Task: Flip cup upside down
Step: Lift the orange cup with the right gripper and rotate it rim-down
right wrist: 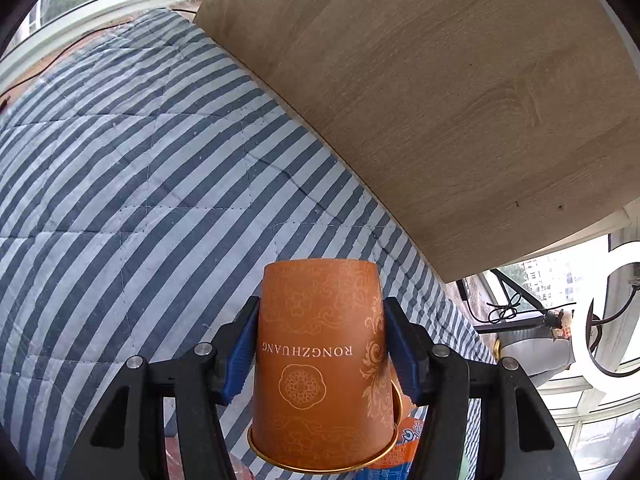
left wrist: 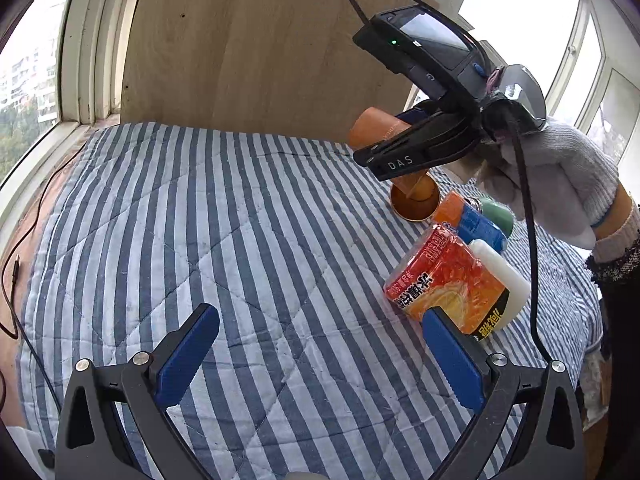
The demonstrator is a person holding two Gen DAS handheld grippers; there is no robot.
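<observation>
Orange paper cup [right wrist: 322, 364] with a pale floral print and a gold rim: pinched at mid-wall between the blue pads of the right gripper [right wrist: 320, 354], one pad on each flank, clear of the blue-and-white striped quilt [left wrist: 248, 220]. Seen from the right wrist with base pointing away from the camera and gold rim toward it, lettering reading upside down. Seen from the left wrist tilted, base up and toward the tan wooden board [left wrist: 256, 40], mouth down and toward the quilt, not fully vertical. Whether the rim touches the cloth: hard to tell, though seemingly just above it or grazing it.

Judged well along: grasp made, cup raised, most of the turn apparently done. Left to do: finishing the rotation until the rim sits level, lowering mouth-down onto the quilt, releasing and backing off.

Left gripper [left wrist: 320, 356] spread wide over bare quilt, holding nothing, well apart from the cup, no part in the work apparent.

Close by the cup's mouth: orange-and-blue packet [left wrist: 468, 220], dark green cup [left wrist: 498, 216], orange-red wrapped block with Chinese lettering [left wrist: 444, 280], white plastic bottle [left wrist: 500, 272]. Landing spot best kept clear of these, toward open quilt.
</observation>
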